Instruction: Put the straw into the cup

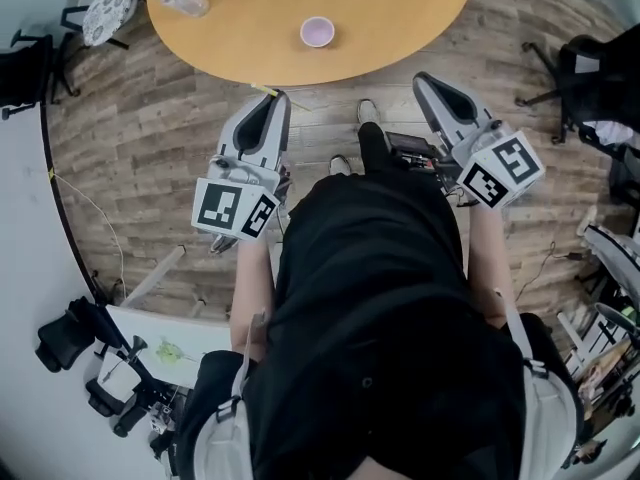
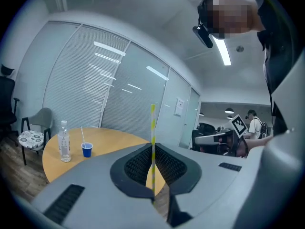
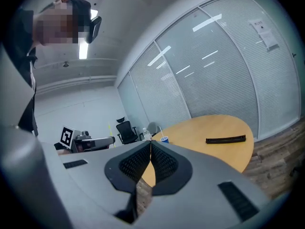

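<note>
1. My left claw (image 2: 152, 146) is clamped on a yellow-striped straw (image 2: 152, 123), which stands upright between its pads.
2. My right claw (image 3: 150, 142) is closed with nothing in it.
3. A pale cup (image 1: 317, 31) sits on the round wooden surface (image 1: 390, 18) ahead, well apart from both claws.

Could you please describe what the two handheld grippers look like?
Both the left gripper and right gripper have light grey, tapered shells, black ribbed pads on the fingers, and a white cube with black square markers at the back.
</note>
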The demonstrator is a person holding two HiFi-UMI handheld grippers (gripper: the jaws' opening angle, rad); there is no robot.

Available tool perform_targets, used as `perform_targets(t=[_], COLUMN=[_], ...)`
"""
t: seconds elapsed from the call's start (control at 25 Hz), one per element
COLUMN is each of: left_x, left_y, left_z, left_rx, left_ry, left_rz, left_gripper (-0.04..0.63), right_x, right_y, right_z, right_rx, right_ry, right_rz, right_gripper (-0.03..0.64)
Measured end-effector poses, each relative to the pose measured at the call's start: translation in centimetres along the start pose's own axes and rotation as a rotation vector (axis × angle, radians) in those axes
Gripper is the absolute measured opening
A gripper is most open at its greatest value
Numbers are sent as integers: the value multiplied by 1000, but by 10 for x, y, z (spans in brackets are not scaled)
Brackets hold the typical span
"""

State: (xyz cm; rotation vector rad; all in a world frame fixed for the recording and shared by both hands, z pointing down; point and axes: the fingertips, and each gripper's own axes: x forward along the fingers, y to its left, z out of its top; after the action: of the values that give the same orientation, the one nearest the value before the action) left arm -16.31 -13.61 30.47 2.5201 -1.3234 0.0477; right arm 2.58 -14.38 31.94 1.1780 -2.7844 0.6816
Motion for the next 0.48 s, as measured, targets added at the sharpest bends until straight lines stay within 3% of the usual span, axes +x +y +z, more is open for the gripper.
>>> perform_targets(t=[0.48], left_x=[88], left_y=[44], left_z=[15], left_rx=[-60], left_ry=[-25], left_rz=[135], left_gripper=[34], right_x=[56], right_y=[-66], right_z=[22], right_rx=[50], right_ry=[77], right_rz=[151], right_gripper=[18])
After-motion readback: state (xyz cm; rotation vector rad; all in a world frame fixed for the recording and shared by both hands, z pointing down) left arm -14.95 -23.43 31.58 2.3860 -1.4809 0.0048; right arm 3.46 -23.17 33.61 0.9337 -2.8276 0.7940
